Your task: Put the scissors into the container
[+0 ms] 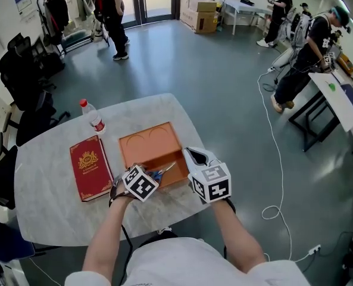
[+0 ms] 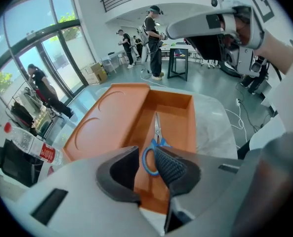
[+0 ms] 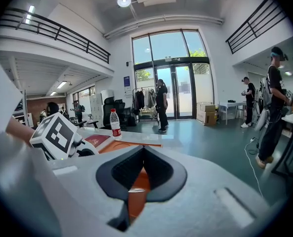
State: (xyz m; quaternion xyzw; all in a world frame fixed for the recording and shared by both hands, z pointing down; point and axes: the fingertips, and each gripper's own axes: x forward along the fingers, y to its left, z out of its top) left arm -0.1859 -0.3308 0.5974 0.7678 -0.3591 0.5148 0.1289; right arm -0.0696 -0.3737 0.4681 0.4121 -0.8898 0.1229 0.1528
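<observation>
**Scissors in the container, both claws at its near end**

On the pale counter (image 1: 45,207) a red book (image 1: 90,167) lies flat at the left, and a bottle (image 1: 93,117) stands just past its far right corner; right of the book sits the orange container (image 1: 147,143), whose far part is a flat panel with two curved marks and whose near part is an open well; the left claw (image 2: 146,153) hangs over the near end of that well, its jaws partly apart with nothing pinched between the pads; through the gap shows the blue handle of the scissors (image 2: 157,130), which lie flat on the floor of the well, blades together and pointing away from the claw along the well; in the head view the blades slant toward the container's right wall; further right, the right claw (image 3: 144,151) is beside the container's near right corner, its jaws closed tip to tip and holding nothing, with only a sliver of orange showing in the slot below the tips; beyond the counter spreads a grey floor (image 1: 224,70), and at the far right a person (image 1: 310,55) in dark clothes stands well apart from the counter
</observation>
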